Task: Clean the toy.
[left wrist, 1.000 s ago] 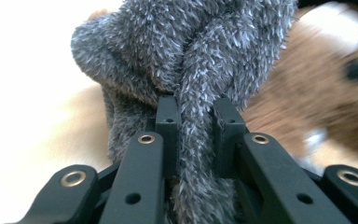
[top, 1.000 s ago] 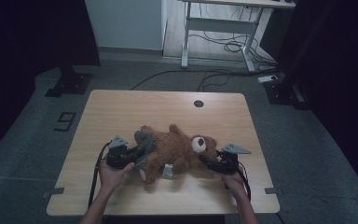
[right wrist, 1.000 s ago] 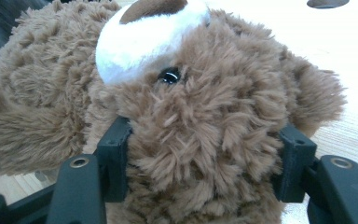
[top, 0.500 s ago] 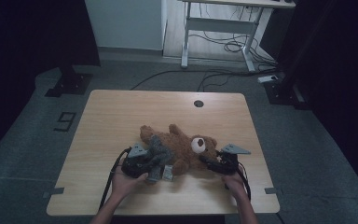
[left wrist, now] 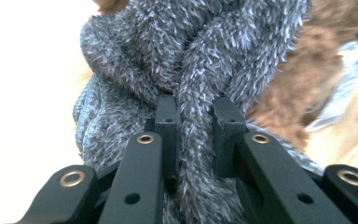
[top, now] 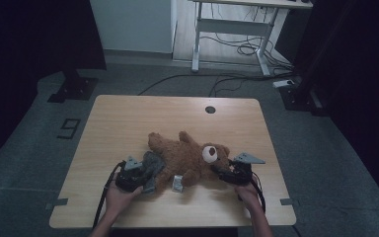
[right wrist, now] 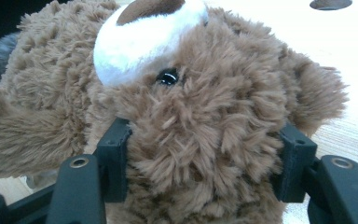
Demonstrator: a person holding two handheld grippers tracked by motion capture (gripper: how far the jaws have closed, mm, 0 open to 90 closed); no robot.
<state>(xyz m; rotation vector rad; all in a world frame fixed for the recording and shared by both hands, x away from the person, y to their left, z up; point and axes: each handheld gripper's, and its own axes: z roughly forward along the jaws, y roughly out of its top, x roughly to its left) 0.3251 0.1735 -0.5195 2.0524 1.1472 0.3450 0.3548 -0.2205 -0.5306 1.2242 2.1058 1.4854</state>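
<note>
Two grippers | left gripper [left wrist: 195, 109] pinches grey cloth [left wrist: 168, 56] | right gripper [right wrist: 205, 163] clamps teddy bear [right wrist: 200, 107] (head)

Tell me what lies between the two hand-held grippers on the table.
The brown teddy bear spans the stretch in the high view. The left hand-held gripper pinches the grey fuzzy cloth at its legs, and the right hand-held gripper clasps its head.

A brown teddy bear [top: 192, 158] lies on the wooden table [top: 128, 118] between two hand-held tongs.
</note>
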